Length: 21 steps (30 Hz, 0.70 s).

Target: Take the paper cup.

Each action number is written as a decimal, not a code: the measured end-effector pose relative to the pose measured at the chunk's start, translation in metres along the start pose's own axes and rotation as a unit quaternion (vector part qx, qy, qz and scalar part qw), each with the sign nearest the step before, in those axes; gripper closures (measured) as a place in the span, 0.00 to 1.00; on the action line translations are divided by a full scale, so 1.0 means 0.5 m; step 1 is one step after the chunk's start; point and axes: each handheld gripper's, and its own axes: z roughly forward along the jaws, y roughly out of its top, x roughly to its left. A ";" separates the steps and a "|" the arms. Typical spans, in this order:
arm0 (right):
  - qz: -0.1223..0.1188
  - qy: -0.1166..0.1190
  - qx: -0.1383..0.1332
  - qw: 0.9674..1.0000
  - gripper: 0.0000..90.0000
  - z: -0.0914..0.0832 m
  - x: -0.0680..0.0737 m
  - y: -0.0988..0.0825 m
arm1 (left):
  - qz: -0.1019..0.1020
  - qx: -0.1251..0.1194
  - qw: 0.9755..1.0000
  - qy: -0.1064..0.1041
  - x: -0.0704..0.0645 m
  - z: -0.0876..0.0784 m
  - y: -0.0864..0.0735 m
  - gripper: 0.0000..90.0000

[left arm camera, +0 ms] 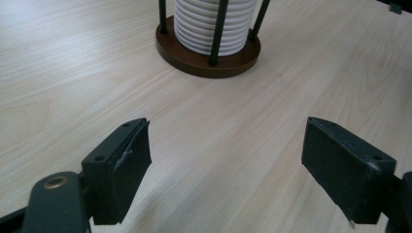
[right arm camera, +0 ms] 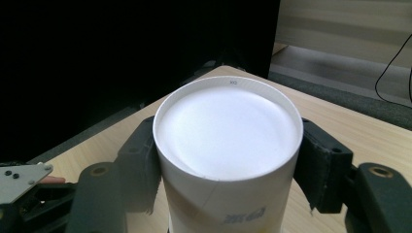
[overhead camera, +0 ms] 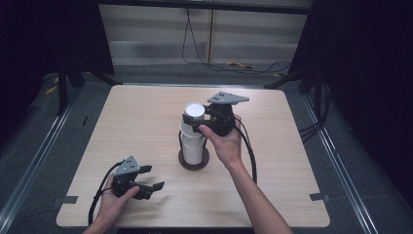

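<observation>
Wooden table (overhead camera: 146,122) under dark curtains | right gripper (overhead camera: 195,122) clamping the upside-down top cup (right arm camera: 227,141), frame centre, probably lifting it off the racked stack (overhead camera: 193,146) | left gripper (overhead camera: 151,178) idling agape, lower left

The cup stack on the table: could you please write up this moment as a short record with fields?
Surface: wooden table
Holder: round brown base with thin dark posts
Stack: white paper cups, upside down in the holder
Top cup: top cup, flat bottom facing up
Right gripper: right gripper, jaws pressed on both sides of the top cup
Left gripper: left gripper, jaws wide apart, nothing between them, low over the table near its front edge
</observation>
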 end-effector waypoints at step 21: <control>0.007 0.010 -0.040 0.999 0.39 -0.033 0.003 0.021 | 0.002 0.004 1.000 0.003 0.000 0.003 -0.002 0.20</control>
